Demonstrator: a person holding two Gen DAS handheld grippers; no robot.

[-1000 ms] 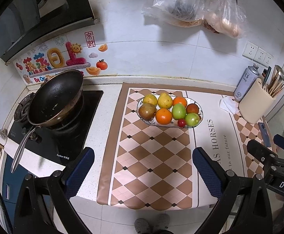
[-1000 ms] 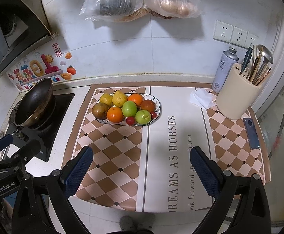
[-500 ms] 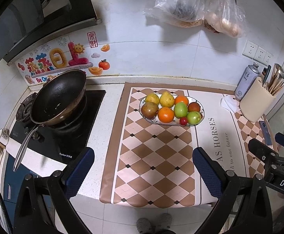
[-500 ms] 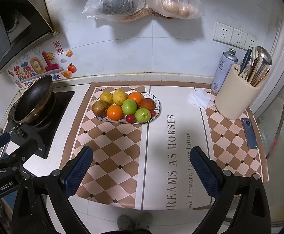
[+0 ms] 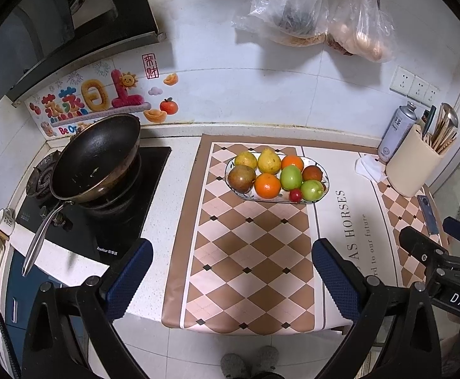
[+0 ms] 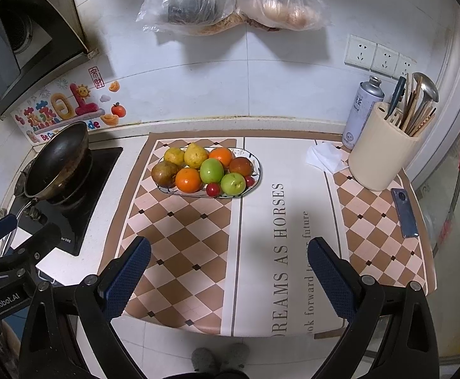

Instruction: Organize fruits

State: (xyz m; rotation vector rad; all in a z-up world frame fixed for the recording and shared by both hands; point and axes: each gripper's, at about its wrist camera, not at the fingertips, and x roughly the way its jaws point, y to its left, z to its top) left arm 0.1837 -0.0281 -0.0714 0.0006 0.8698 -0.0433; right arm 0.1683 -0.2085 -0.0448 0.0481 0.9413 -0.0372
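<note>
An oval plate [image 5: 320, 196] [image 6: 256, 179] stands at the back of the checked counter mat, heaped with fruit: oranges [image 5: 267, 185] [image 6: 188, 180], green apples [image 5: 291, 177] [image 6: 211, 171], a yellow pear [image 5: 269, 160] [image 6: 195, 155], brownish fruits [image 5: 242, 178] [image 6: 164, 174] and a small red one [image 5: 295, 195] [image 6: 213, 189]. My left gripper [image 5: 230, 268] is open and empty, held high above the mat's front edge, well short of the plate. My right gripper [image 6: 230, 267] is likewise open and empty above the front of the mat, right of the left one.
A black wok [image 5: 95, 158] [image 6: 57, 161] sits on the hob at left. A cream utensil holder [image 6: 383, 151], a spray can [image 6: 361, 110], a tissue [image 6: 323, 158] and a phone [image 6: 404, 216] stand at the right. Plastic bags [image 6: 230, 0] hang on the wall. Slippers [image 5: 248, 361] show below.
Both grippers have pulled back and up from the counter; the plate and mat look smaller and more of the floor shows. Both stay open and empty.
</note>
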